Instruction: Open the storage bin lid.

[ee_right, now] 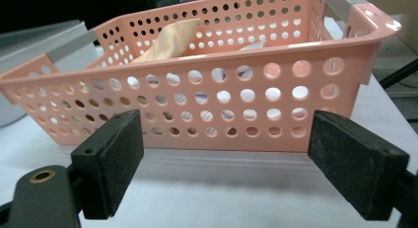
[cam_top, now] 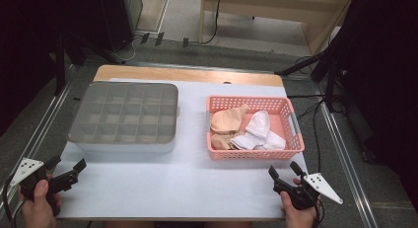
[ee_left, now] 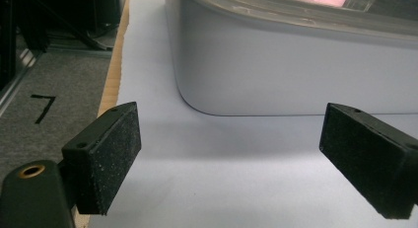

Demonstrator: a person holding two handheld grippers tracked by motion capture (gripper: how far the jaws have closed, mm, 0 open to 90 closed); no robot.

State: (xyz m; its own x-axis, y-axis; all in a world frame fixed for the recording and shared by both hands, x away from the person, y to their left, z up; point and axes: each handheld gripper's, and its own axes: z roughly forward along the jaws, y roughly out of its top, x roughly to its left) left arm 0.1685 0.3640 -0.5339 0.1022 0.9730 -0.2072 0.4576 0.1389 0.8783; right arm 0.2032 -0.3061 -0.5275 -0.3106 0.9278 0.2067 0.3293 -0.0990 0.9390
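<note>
From above, the pink basket sits on the white table cover, right of centre, and it is the handiest marker for everything else. Inside it I count three pieces of clothing: two tan socks toward its left side, one lying nearer the far wall and one nearer the front, and one white sock bundle toward its right, touching the tan ones. Well to the left of the basket stands one grey divided box with a clear lid, its grid of small compartments showing through.

The right gripper is held just in front of the basket's near right corner, jaws spread wide apart with nothing between them. The left gripper is far to the left of the basket, in front of the box's near left corner, jaws likewise wide apart and empty. One hand holds each.

The right gripper view gives what the overhead cannot: the basket's perforated front wall seen side-on, with one tan sock poking up above the rim and bits of white glimpsed through the holes. The left gripper view shows the box's smooth rounded corner close up, resting on the cover, plus a strip of floor with a black mark beyond the table edge.
</note>
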